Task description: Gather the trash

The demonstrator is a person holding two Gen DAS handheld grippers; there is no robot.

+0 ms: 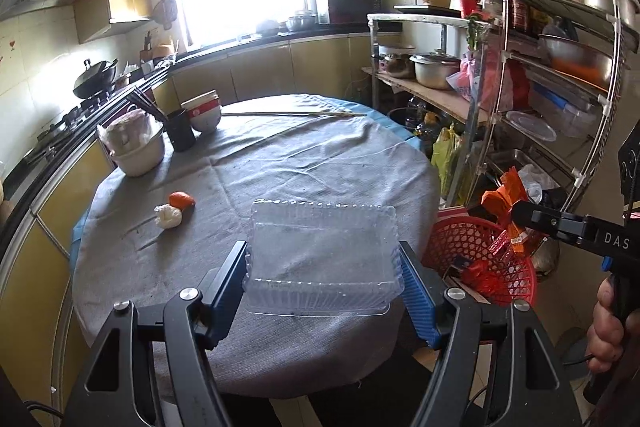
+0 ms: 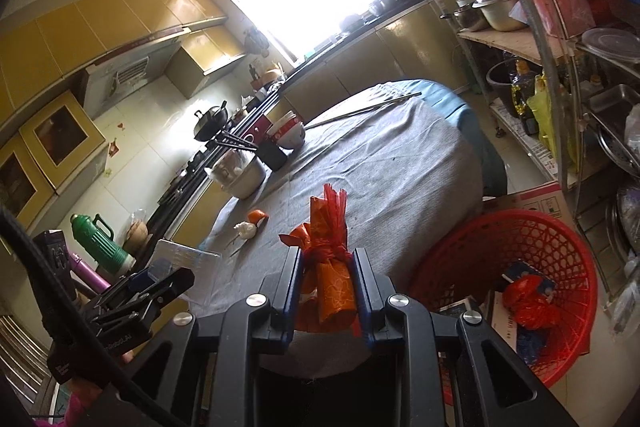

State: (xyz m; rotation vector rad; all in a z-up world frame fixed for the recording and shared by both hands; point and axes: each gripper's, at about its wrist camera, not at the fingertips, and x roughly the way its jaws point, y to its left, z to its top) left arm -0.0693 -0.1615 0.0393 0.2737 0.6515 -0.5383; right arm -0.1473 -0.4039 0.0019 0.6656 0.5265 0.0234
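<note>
Carrying two pieces of trash at once, the person is mid-way through the transfer step: both tools are loaded and the drop has yet to be made. The left tool [image 1: 324, 267] stands about half open, its blue pads pressed against the two short sides of a clear ribbed plastic clamshell box [image 1: 322, 259], which is held above the near part of the round table covered in grey cloth [image 1: 280, 163]. The right tool [image 2: 327, 291] is nearly closed, clamped on an orange patterned wrapper tied at the neck with a red plastic bag strip [image 2: 326, 259]; in the left wrist view that bundle hangs over the rim of the red plastic mesh basket [image 1: 460, 239].

The basket sits on the floor just beside the table, on the right, and already holds a crumpled red bag [image 2: 528, 303] and some blue packaging. Left on the cloth are a white crumpled tissue [image 1: 168, 215] touching a piece of orange peel [image 1: 182, 199], well apart from the bowls at the far edge.

The next move likely calls for bringing the right tool fully over the basket's opening and letting the jaws part so the wrapper falls in, then swinging the clamshell rightward to follow. The box is light and flimsy, so it may flex or slip if squeezed harder.
</note>
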